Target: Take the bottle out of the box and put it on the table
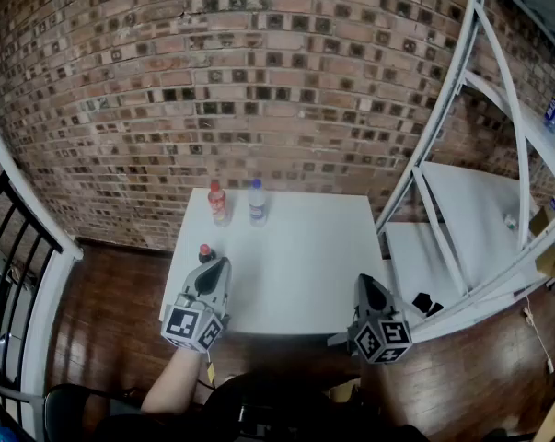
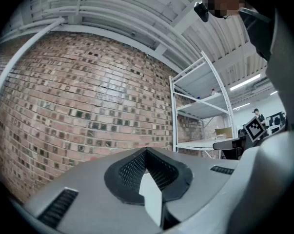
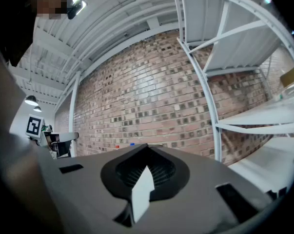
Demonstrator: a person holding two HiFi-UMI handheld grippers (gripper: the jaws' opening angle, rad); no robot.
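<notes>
Left hand-held gripper [image 1: 221, 266] [image 2: 146, 151] is clenched, jaws pressed together with nothing between them. It is tipped slightly upward and held over the near left corner of the desk [image 1: 305, 265]. Right hand-held gripper [image 1: 365, 281] [image 3: 147, 146] is likewise clenched and empty, held level at the near right corner.

Dark bottle [image 1: 204, 252] is seen in the head view only. It is stood upright on the desk by the left edge, long axis vertical, red cap up, just beside the left tip.

Two more bottles are stood upright side by side near the far edge: red-label bottle [image 1: 219, 202] [image 3: 117, 146] and blue-cap bottle [image 1: 257, 201] [image 3: 132, 144]. Only their caps are shown in the right gripper view, peeking over the jaws.

In the left gripper view, brick wall [image 2: 88, 106] and rack [image 2: 205, 104] are shown past the jaws.
</notes>
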